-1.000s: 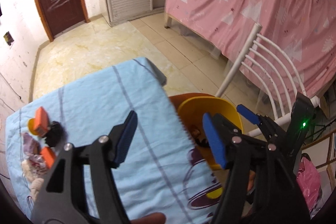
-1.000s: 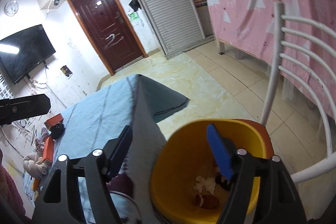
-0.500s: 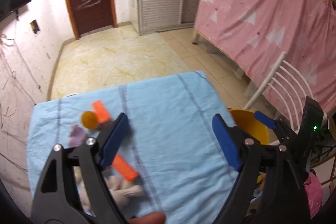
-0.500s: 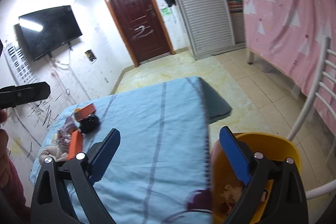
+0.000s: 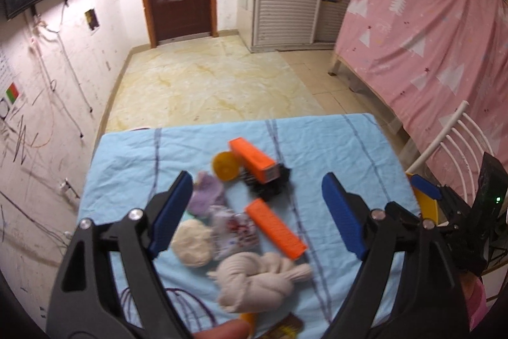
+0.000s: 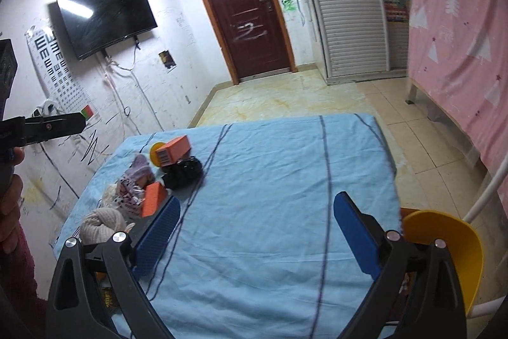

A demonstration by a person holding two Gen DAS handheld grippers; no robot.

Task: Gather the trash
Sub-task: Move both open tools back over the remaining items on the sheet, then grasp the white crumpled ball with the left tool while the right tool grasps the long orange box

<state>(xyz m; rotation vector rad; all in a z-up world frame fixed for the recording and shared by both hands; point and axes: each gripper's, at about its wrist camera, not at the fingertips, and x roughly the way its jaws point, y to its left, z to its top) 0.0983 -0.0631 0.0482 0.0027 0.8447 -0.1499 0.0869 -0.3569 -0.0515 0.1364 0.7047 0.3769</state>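
A table under a light blue striped cloth (image 6: 273, 180) carries a cluster at its nine o'clock side (two orange boxes (image 5: 252, 159), a black object (image 5: 270, 183), cream cloth bundles (image 5: 254, 278)).

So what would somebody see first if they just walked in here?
Probably the heap of trash on the blue cloth: two bright orange boxes, one at the back and one nearer, with a knotted cream rag in front. Next, the yellow bin at the table's right edge, and the pink curtain behind it.
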